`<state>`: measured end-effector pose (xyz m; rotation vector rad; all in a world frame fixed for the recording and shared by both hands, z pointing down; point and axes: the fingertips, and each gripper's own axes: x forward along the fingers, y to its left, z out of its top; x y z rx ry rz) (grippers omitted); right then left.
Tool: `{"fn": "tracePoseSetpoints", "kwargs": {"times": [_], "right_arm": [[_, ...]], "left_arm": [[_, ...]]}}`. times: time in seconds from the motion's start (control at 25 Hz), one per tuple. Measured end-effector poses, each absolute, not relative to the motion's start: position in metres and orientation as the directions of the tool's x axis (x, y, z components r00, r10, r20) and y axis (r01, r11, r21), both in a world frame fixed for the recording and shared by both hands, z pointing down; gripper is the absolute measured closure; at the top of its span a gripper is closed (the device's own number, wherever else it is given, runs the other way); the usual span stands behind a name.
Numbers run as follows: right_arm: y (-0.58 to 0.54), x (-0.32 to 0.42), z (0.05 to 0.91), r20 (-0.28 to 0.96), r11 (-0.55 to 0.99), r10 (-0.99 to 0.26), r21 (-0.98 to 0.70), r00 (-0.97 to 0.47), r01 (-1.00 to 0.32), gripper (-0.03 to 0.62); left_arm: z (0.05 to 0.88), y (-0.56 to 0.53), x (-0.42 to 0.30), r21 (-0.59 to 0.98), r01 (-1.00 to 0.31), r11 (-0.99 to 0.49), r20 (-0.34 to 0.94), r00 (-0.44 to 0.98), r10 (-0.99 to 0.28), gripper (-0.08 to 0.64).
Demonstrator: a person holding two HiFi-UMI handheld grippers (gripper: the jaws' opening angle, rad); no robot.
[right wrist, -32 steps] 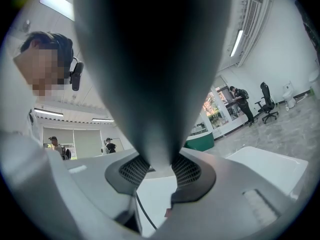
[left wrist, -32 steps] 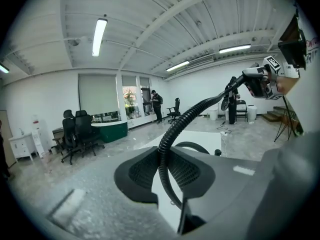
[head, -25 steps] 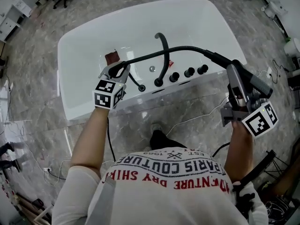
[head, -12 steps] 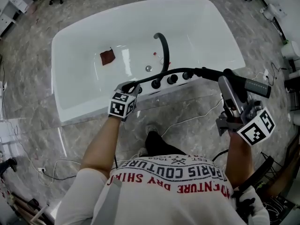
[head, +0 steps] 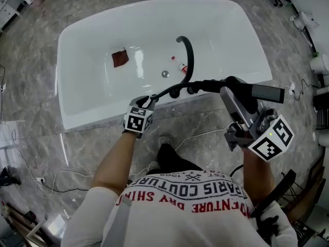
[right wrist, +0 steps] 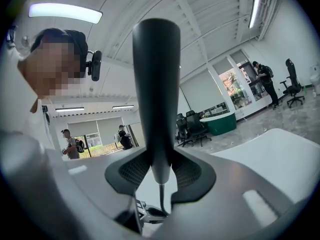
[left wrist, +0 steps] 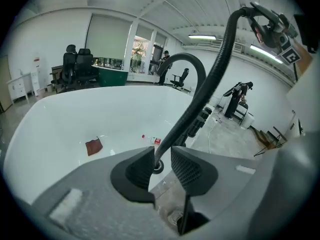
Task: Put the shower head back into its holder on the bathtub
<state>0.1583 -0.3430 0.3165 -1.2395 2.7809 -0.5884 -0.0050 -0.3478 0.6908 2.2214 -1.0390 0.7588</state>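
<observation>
The black shower head (head: 257, 92) lies level over the floor at the right, my right gripper (head: 232, 94) shut on its handle (right wrist: 155, 84). Its black hose (head: 185, 86) runs left to the hole in the white bathtub's near rim (head: 72, 122). My left gripper (head: 152, 99) sits low over that rim with the hose (left wrist: 205, 89) passing between its jaws. Those jaws have just been opening: a gap shows beside the hose, so the left gripper (left wrist: 162, 164) stands open around it. The right gripper (right wrist: 160, 171) presses both pads on the handle.
A black arched faucet (head: 187, 50) and black knobs (head: 193, 90) stand on the near rim. In the tub lie a brown cloth (head: 119, 58), a small red-and-white bottle (head: 181, 67) and the drain (head: 165, 74). A white cable (head: 205, 134) crosses the marble floor by my feet.
My left gripper has slid down along the hose to the tub's near rim and its jaws have spread. The right gripper has carried the shower head leftward, closer to the tub.
</observation>
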Motion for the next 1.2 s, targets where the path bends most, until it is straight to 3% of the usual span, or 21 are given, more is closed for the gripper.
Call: {"fn": "tracePoseSetpoints", "kwargs": {"times": [0.4, 0.56, 0.8, 1.2], "right_arm": [[-0.36, 0.103, 0.375, 0.219, 0.668, -0.641, -0.314, -0.736, -0.675, 0.456], [-0.365, 0.083, 0.42, 0.289, 0.68, -0.618, -0.27, -0.731, -0.682, 0.456], [-0.373, 0.057, 0.501, 0.402, 0.667, -0.592, -0.242, -0.699, -0.704, 0.456], [-0.377, 0.021, 0.635, 0.547, 0.672, -0.575, -0.108, -0.608, -0.733, 0.457]], "left_arm": [[0.647, -0.327, -0.019, 0.322, -0.786, -0.528, 0.591, 0.603, -0.536, 0.436], [0.604, -0.322, -0.045, 0.336, -0.81, -0.481, 0.518, 0.586, -0.623, 0.558], [0.549, -0.294, -0.065, 0.419, -0.729, -0.541, 0.408, 0.684, -0.605, 0.558], [0.538, -0.242, -0.103, 0.426, -0.739, -0.522, 0.426, 0.673, -0.605, 0.558]]}}
